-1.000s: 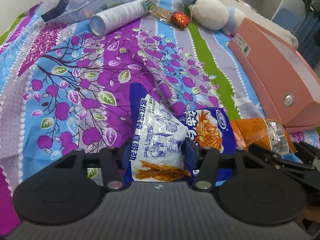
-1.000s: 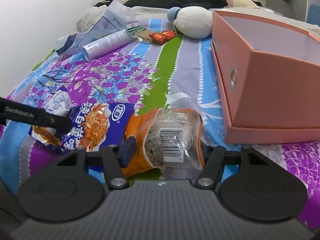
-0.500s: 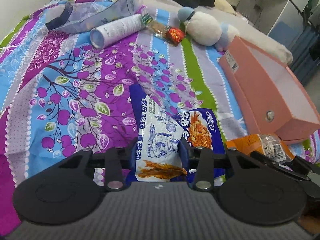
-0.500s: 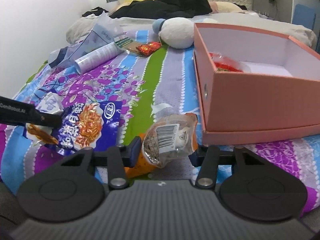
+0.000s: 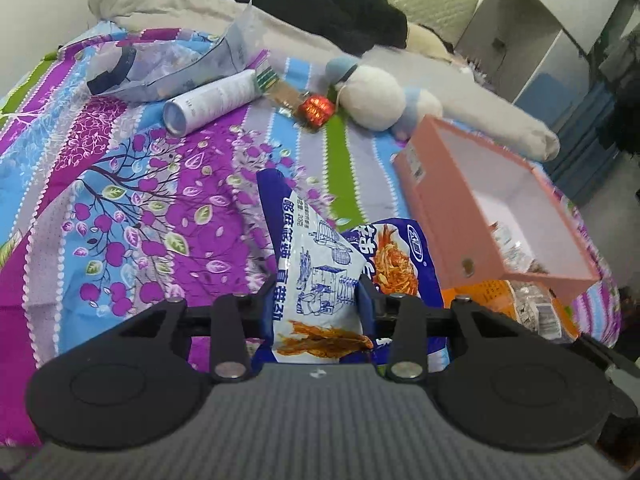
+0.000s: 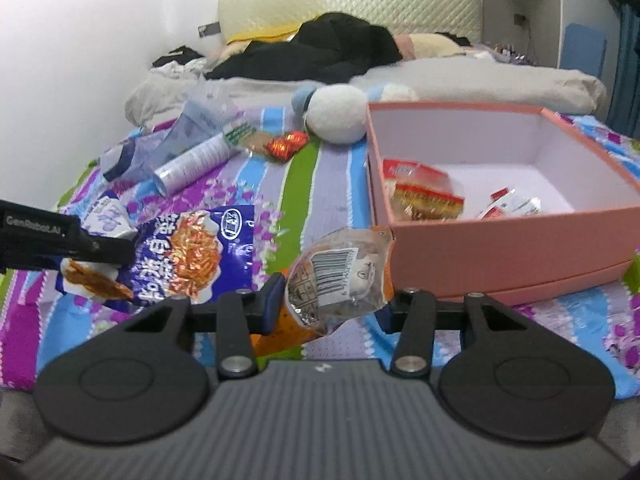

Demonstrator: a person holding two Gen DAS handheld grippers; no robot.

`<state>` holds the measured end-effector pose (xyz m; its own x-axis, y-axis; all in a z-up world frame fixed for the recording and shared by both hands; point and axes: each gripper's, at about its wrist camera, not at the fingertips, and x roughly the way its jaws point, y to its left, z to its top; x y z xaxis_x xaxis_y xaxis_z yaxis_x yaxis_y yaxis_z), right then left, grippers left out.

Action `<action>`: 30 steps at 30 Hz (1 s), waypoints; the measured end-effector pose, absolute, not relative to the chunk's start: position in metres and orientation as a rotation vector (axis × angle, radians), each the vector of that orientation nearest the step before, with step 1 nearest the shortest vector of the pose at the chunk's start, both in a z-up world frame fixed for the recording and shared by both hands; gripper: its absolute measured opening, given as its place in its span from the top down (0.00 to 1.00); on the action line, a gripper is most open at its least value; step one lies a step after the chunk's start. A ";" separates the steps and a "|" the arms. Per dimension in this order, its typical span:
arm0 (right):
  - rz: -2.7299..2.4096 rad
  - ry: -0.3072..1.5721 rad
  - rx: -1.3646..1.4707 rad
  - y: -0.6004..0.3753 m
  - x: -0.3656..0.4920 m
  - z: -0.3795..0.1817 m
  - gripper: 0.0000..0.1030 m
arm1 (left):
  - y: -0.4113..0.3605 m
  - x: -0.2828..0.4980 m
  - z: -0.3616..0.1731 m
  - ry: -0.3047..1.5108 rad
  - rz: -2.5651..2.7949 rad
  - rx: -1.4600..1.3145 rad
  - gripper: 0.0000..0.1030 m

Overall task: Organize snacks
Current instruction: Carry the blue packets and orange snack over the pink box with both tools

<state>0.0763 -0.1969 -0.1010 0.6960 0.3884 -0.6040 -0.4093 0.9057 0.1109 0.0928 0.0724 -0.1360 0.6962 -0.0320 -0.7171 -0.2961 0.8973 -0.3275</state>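
My left gripper (image 5: 316,304) is shut on a blue and white snack bag (image 5: 316,264) and holds it above the bedspread; the bag also shows in the right wrist view (image 6: 192,252), with the left gripper (image 6: 108,250) pinching its left end. My right gripper (image 6: 328,304) is shut on an orange and clear snack packet (image 6: 340,276), lifted off the bed just left of the pink box (image 6: 520,248). The packet shows at the lower right of the left wrist view (image 5: 516,304). The box (image 5: 440,200) holds a few packets (image 6: 424,196).
At the back of the bed lie a white tube (image 6: 196,164), a clear plastic bag (image 5: 168,68), a red wrapped snack (image 6: 286,145) and a white plush toy (image 6: 336,118). Black clothes (image 6: 320,54) and pillows lie by the headboard. A wall runs along the left.
Both grippers have risen with their packets. The right gripper has lifted high enough to see inside the pink box. The left gripper's bag has come up off the bedspread.
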 end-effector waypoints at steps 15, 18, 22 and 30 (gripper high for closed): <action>0.365 0.573 0.009 -0.239 0.064 -0.046 0.53 | 0.032 0.101 -0.079 0.699 0.060 -0.414 0.57; 0.344 0.562 0.020 -0.248 0.073 -0.044 0.53 | 0.025 0.115 -0.074 0.694 0.040 -0.405 0.58; 0.303 0.541 0.040 -0.264 0.093 -0.043 0.53 | 0.012 0.140 -0.070 0.688 0.007 -0.378 0.58; 0.235 0.509 0.037 -0.292 0.144 -0.039 0.53 | -0.023 0.212 -0.078 0.709 -0.082 -0.334 0.58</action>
<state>0.1436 -0.2922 -0.0392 0.8469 0.2319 -0.4785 -0.2136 0.9725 0.0932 0.2118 -0.0229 -0.0778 0.7583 -0.1860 -0.6248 -0.0387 0.9439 -0.3281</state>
